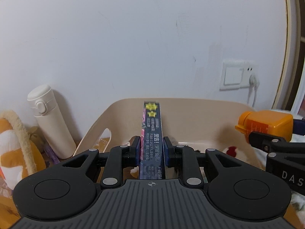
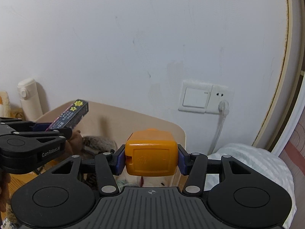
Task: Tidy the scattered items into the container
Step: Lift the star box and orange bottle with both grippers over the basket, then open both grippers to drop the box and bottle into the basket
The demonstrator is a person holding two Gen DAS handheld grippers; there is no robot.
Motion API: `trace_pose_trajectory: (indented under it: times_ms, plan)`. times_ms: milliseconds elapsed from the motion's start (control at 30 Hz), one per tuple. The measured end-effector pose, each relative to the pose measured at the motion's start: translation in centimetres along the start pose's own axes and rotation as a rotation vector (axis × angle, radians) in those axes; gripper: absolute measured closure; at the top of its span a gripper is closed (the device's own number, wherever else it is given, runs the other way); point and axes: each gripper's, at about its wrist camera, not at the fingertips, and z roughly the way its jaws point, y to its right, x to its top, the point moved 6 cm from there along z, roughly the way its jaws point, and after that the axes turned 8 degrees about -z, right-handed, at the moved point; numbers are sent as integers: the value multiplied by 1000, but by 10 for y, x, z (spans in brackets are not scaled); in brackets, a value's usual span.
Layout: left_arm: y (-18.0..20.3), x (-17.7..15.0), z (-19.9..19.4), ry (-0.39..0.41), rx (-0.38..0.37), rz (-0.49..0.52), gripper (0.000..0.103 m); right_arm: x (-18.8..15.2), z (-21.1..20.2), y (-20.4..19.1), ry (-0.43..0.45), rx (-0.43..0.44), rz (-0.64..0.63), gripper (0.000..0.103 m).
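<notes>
Above the beige bin, the left gripper clamps a dark box, the right gripper an orange bottle, both tilted downward.

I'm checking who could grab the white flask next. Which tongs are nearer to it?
Left. The left tongs, shut on the dark box, are just right of the white flask; the right tongs, holding the orange bottle, are farther right, over the beige bin.

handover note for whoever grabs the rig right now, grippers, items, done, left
Left gripper: shut on the dark box, held over the beige bin.
Right gripper: shut on the orange bottle, at the bin's near edge.
Done: plush toys already lie in the bin.
Left: release both into the bin. The white flask and a plush toy are outside it.
</notes>
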Motion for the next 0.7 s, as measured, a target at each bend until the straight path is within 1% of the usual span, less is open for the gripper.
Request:
trace_pose_trajectory:
  times_ms: [133, 300, 500, 633, 700]
  plan:
    - [-3, -2, 11, -31, 21, 14, 79, 0, 14, 0, -21, -8, -9, 53]
    - [-1, -5, 19, -28, 42, 53, 79, 0, 26, -7, -46, -6, -29, 53]
    - [3, -13, 32, -78, 33, 71, 80, -4, 38, -19, -78, 0, -52, 53]
    - [4, -18, 34, -84, 10, 91, 80, -6, 44, -23, -93, 1, -71, 53]
    - [4, -20, 32, -90, -15, 91, 74, -7, 45, -23, -99, 3, -73, 53]
